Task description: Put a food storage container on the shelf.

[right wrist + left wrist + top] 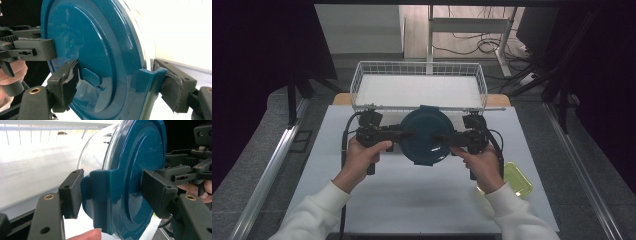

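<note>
Item: 1 container, blue lid, clear body, above table. Left gripper and right gripper each pinching a lid latch. Basket behind.

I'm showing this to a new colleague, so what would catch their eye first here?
First, the round container with a dark teal lid at the table's middle, gripped from both sides: the left tool and right tool each clamp a lid clip. Behind it stands a white wire basket, and a yellow-green lid lies by the right forearm.
</note>
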Tool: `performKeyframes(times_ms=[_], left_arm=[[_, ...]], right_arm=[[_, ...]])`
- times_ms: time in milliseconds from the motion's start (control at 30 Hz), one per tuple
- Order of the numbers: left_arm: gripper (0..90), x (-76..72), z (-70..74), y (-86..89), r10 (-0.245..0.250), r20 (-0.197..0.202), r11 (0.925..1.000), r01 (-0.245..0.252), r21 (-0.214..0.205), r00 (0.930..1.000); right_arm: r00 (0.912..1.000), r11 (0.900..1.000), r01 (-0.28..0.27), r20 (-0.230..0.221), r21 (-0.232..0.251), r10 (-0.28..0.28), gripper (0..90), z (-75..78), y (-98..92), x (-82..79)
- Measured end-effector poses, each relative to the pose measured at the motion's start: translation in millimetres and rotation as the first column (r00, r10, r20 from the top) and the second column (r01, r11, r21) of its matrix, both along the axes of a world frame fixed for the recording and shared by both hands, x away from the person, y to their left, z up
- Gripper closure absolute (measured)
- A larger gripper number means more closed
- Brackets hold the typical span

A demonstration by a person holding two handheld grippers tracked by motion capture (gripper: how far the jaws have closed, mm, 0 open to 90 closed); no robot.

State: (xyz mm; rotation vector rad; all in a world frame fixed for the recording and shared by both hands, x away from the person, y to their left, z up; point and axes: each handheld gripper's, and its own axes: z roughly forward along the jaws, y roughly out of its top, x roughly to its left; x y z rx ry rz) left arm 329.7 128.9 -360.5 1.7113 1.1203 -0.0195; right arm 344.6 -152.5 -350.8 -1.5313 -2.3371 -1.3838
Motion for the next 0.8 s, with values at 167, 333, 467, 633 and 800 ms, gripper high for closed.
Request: performKeyframes(times_ms=[167,333,467,633,800], left_arm=[[37.1,3.3,8.2,0.1,0.002,0.015,1.0000,-0.002,0.004,0.9999],[37.3,8.0,15.0,0.9,0.003,0.020,1.0000,-0.003,0.002,0.9998],[37.3,11.9,21.9,1.4,0.005,0.029,0.9999,-0.005,0.012,0.9996],[37.3,16.5,27.3,3.2,0.004,0.035,1.0000,-0.004,0.006,0.9994],[37.3,20.2,30.7,3.6,0.003,0.035,1.0000,-0.003,0.002,0.9994]], right_arm=[[1.0000,1.0000,-0.001,0.005,0.007,0.001,22.2,7.3,0.1,3.9],[1.0000,0.9999,-0.001,0.008,0.010,0.001,22.2,14.0,0.3,8.3],[0.9999,0.9998,-0.002,0.011,0.018,0.002,22.3,18.1,0.7,13.0],[0.9998,0.9998,-0.002,0.021,0.019,0.001,22.3,24.9,2.3,17.4],[0.9996,0.9999,-0.002,0.029,0.011,0.002,22.3,29.8,2.9,20.4]])
